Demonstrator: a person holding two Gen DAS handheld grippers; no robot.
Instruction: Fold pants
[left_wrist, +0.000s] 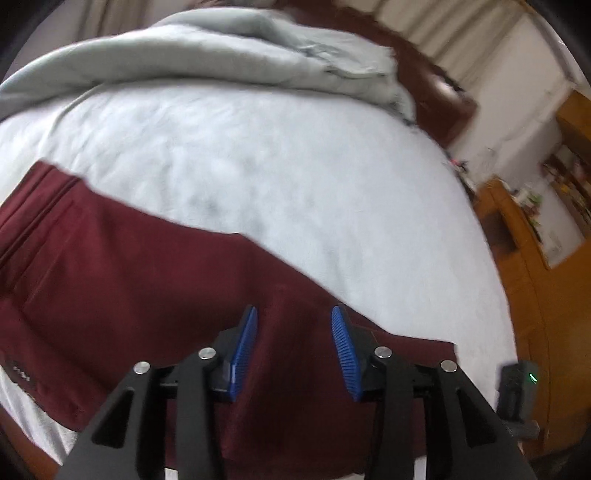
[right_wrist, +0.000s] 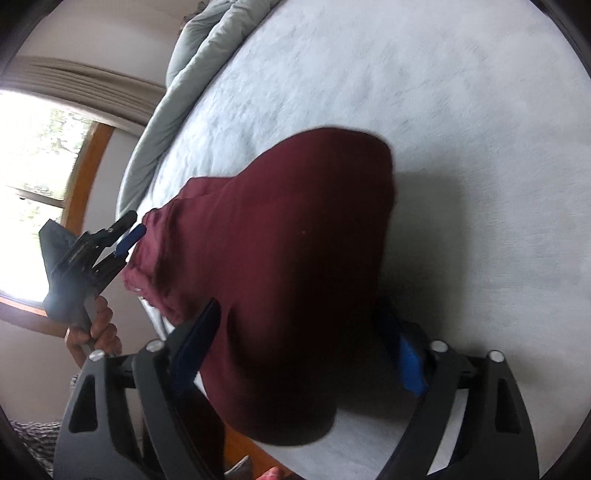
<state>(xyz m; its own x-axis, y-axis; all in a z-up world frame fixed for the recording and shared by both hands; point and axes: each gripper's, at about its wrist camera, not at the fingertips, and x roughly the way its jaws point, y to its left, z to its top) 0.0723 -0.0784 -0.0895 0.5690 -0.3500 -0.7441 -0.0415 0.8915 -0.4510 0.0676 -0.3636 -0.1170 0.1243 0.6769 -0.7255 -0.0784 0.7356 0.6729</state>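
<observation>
Dark maroon fabric pants lie on the pale grey fuzzy bed cover, along its near edge, with a rumpled grey-green duvet heaped at the far edge. Left gripper: blue ribbed pads parted above the maroon cloth, nothing pinched between them; seen from the right wrist camera it sits at the pants' gathered end, held by a hand. Right gripper: jaws set wide with a raised fold of the pants bulging between them; whether the pads press on the cloth cannot be told.
</observation>
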